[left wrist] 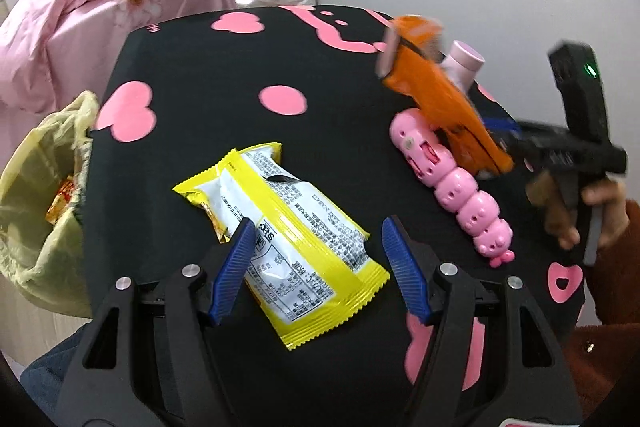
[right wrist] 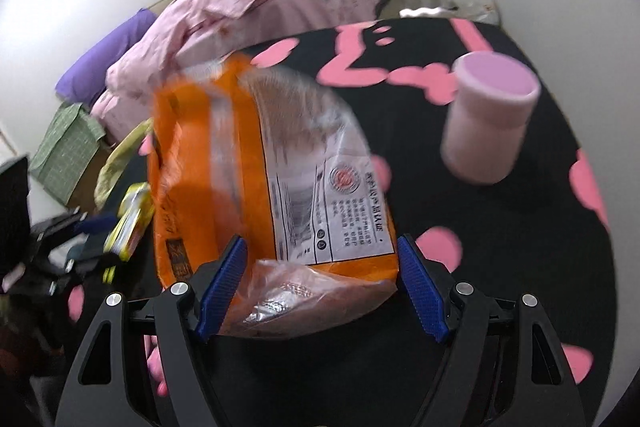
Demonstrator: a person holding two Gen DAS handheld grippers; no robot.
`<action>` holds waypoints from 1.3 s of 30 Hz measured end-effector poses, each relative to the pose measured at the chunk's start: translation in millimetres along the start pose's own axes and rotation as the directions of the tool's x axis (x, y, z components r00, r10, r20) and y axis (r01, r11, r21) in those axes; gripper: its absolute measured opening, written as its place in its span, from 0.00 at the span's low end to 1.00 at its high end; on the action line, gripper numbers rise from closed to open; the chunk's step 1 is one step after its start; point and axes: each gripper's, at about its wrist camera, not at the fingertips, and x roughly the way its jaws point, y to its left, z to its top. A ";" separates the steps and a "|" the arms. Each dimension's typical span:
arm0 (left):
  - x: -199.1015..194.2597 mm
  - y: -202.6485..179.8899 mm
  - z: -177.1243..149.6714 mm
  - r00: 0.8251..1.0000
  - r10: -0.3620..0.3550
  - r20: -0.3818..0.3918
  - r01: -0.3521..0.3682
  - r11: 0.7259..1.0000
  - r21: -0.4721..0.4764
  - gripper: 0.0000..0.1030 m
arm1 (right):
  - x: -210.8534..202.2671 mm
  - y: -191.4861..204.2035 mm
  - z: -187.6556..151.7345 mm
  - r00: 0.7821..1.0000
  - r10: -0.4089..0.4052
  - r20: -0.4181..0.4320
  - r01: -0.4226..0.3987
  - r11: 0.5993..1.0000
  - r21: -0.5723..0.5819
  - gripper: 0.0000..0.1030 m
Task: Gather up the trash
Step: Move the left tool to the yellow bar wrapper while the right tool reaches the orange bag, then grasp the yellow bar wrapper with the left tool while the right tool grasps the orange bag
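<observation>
Left gripper gapes over the yellow wrapper, right gripper carrying the orange packet beside a pink toy.

A yellow wrapper lies back-side up on the desk; its white panel carries dense small print and a table, too small to make out, and only the upside-down letters "snac" can be read near its seam. An orange bag bears a white label with a round seal, a barcode-like block and columns of Chinese characters, all too blurred to read.
</observation>
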 end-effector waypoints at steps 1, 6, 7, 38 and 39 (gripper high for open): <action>-1.6 3.9 0.0 1.000 0.003 0.004 -0.003 1.000 -0.008 0.61 | 0.7 5.3 -5.1 1.000 0.002 -0.017 -0.002 1.000 -0.009 0.71; -15.0 33.2 -0.5 0.999 0.003 0.046 0.002 0.995 -0.098 0.61 | -7.3 19.9 -20.3 0.999 -0.028 -0.023 0.027 0.999 -0.022 0.71; -15.8 39.3 -0.9 0.999 -0.019 0.046 0.024 0.992 -0.125 0.61 | -8.3 19.7 -23.4 1.000 -0.019 -0.022 0.019 1.000 -0.011 0.71; -43.3 63.3 1.9 0.991 -0.038 0.126 0.066 0.971 -0.228 0.65 | -101.8 62.7 -11.6 0.971 -0.069 0.230 0.099 0.988 -0.121 0.71; -43.5 63.2 1.2 0.991 -0.043 0.126 0.072 0.971 -0.229 0.65 | -96.6 64.0 -10.6 0.971 -0.069 0.228 0.097 0.989 -0.115 0.71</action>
